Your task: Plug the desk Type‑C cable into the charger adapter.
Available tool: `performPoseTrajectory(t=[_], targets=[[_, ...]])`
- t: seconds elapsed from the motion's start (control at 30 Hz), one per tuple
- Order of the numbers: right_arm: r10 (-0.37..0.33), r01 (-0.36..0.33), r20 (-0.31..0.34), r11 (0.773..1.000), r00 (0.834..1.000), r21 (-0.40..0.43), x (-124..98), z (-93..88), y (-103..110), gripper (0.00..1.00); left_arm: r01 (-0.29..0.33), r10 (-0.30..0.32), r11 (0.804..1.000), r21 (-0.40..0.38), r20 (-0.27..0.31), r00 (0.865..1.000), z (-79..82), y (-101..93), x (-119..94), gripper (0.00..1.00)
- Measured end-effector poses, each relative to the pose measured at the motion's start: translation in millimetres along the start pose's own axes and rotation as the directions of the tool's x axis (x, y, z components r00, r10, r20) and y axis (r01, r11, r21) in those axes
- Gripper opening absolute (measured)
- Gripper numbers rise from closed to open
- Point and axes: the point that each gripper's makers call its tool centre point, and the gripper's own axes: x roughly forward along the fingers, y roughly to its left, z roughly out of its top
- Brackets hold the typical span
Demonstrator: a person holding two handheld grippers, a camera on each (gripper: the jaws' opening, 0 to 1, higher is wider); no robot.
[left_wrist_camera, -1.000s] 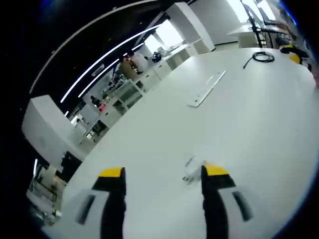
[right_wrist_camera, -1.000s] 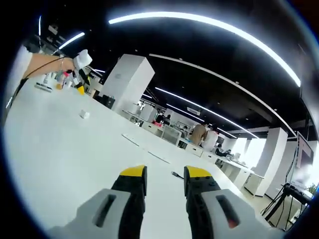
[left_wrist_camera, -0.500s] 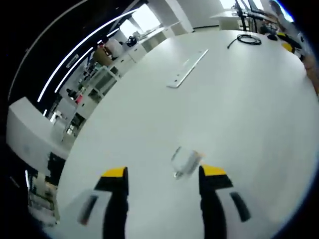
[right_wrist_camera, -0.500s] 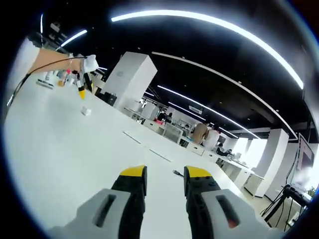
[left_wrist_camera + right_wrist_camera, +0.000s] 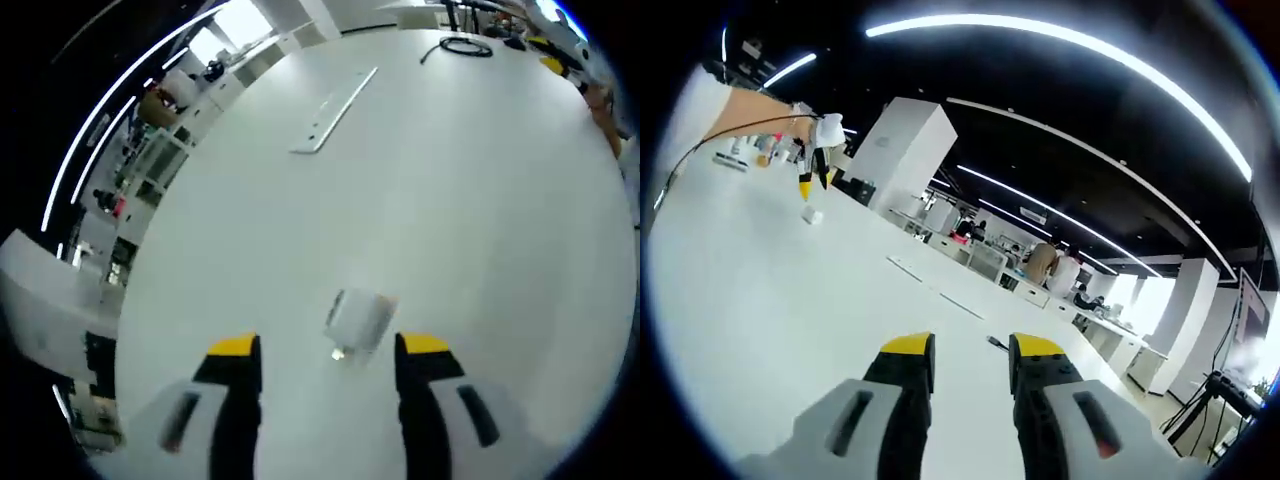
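The white charger adapter [image 5: 357, 320] lies on the white table [image 5: 470, 220], just ahead of my left gripper [image 5: 330, 347]. That gripper is open, its yellow-tipped jaws standing either side of the adapter without touching it. A black cable [image 5: 462, 46] lies coiled at the table's far end, near the yellow tip of the right gripper [image 5: 553, 63]. In the right gripper view my right gripper [image 5: 973, 350] is open with a narrow gap and holds nothing. A small dark cable end [image 5: 994, 345] lies beyond its jaws. Far off, a gloved hand holds the left gripper [image 5: 812, 182] over the adapter [image 5: 812, 214].
A flat white strip [image 5: 330, 112] lies on the table between the adapter and the coiled cable. Shelves, desks and people stand beyond the table's edge [image 5: 1045, 270]. A thin black wire [image 5: 680, 165] trails along the person's arm at the left.
The left gripper view has tilted down and come closer to the adapter, which now sits larger between the jaws. In the right gripper view the distant left gripper has dropped toward the adapter.
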Motion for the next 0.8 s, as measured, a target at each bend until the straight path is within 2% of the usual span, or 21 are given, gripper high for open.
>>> performPoseTrajectory(t=[0.3,0.53,0.8], targets=[[-0.001,0.001,-0.015,1.000,1.000,-0.007,1.1,-3.1,-0.2,0.29,0.084,-0.081,0.995,0.059,-0.054,0.995,-2.9,-4.0,15.9,0.51],[0.001,-0.002,-0.034,1.000,0.999,-0.020,4.6,-7.3,0.7,0.29,0.168,-0.161,0.983,0.078,-0.092,0.983,-6.9,-10.1,35.3,0.49],[-0.001,0.000,-0.049,1.000,0.999,-0.015,7.7,-11.7,-1.7,0.29,0.228,-0.219,0.970,0.086,-0.102,0.970,-4.9,-8.4,52.5,0.47]])
